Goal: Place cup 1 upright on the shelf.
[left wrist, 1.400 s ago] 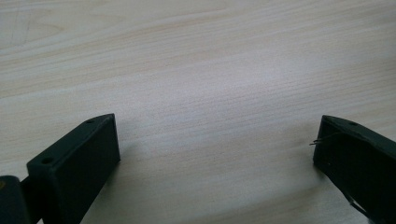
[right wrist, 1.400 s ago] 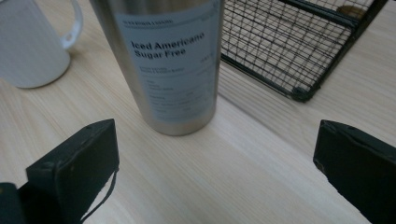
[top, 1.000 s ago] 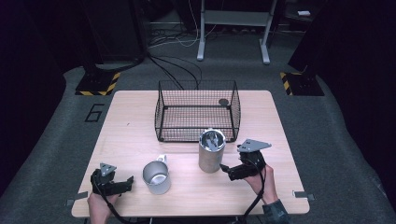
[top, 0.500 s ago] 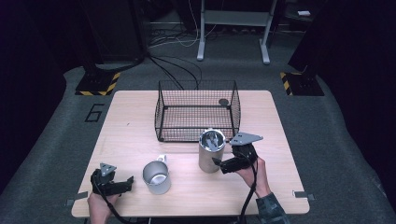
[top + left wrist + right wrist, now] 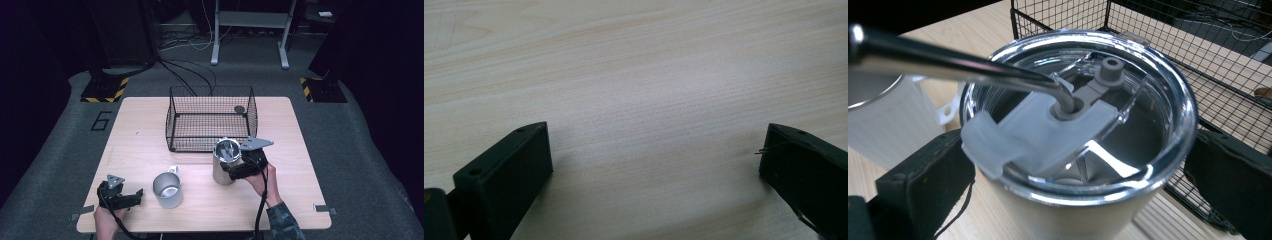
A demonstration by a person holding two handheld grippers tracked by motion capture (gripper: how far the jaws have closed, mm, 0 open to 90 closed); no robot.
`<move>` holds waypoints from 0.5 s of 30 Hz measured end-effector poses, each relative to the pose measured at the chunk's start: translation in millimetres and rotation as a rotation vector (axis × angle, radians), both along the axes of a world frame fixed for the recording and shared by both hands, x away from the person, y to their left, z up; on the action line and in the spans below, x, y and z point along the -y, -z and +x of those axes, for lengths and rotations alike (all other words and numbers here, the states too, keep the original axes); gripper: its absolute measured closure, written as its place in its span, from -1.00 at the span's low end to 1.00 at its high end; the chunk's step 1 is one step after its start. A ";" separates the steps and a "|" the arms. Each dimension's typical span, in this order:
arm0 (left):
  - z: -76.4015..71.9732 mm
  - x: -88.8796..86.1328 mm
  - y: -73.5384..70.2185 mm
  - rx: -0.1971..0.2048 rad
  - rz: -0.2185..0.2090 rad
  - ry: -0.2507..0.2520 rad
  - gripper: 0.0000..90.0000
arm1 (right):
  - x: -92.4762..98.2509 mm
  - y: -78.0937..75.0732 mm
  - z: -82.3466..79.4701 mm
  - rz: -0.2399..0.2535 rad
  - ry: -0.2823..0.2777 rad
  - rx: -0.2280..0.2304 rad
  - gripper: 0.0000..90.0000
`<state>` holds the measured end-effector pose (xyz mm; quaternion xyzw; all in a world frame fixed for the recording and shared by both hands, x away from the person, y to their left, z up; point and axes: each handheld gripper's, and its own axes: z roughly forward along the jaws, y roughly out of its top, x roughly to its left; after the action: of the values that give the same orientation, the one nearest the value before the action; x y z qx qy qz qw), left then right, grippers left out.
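**Right gripper astride a steel tumbler by the basket**

The pale wooden table point(image 5: 140, 150) has a fine straight grain and rounded corners. Toward its far edge stands a black wire basket point(image 5: 210, 120), a rectangular open mesh; a small dark round thing lies in its far right corner, too small to make out.

Just in front of the basket's near right corner stands the steel tumbler point(image 5: 1083, 150), a brushed cylinder with a clear plastic lid and a bent metal straw through the lid's grey stopper (the straw's upper end is cut off by the frame). The right gripper point(image 5: 240, 167) has its black jaws wide apart, one on each side of the tumbler below the rim; whether the pads touch the wall is hidden.

Left of the tumbler, near the front edge, stands a shorter metal mug point(image 5: 167, 190) with a small handle.

The left gripper point(image 5: 654, 165) rests near the front left corner, its blocky jaws spread wide over bare wood, holding nothing.
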<state>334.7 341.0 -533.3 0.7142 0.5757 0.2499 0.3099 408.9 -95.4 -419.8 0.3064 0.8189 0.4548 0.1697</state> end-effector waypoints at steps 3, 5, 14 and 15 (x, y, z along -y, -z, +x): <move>0.0 0.0 0.0 -0.001 0.000 0.001 -0.99 | -3.3 0.3 1.3 0.017 0.005 0.000 -1.00; 0.0 0.0 0.0 0.000 0.001 0.000 -0.99 | -4.4 0.7 2.7 0.008 -0.002 0.003 -1.00; 0.0 -0.1 -0.1 0.000 0.001 0.000 -0.99 | -7.5 5.3 4.7 0.042 0.001 0.006 -0.96; 0.0 -0.1 0.0 -0.001 0.001 0.001 -0.99 | -7.6 5.6 4.5 0.047 0.002 0.006 -0.96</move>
<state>334.7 341.1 -533.3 0.7148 0.5752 0.2497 0.3095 413.4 -87.9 -425.4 0.3097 0.8072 0.4746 0.1651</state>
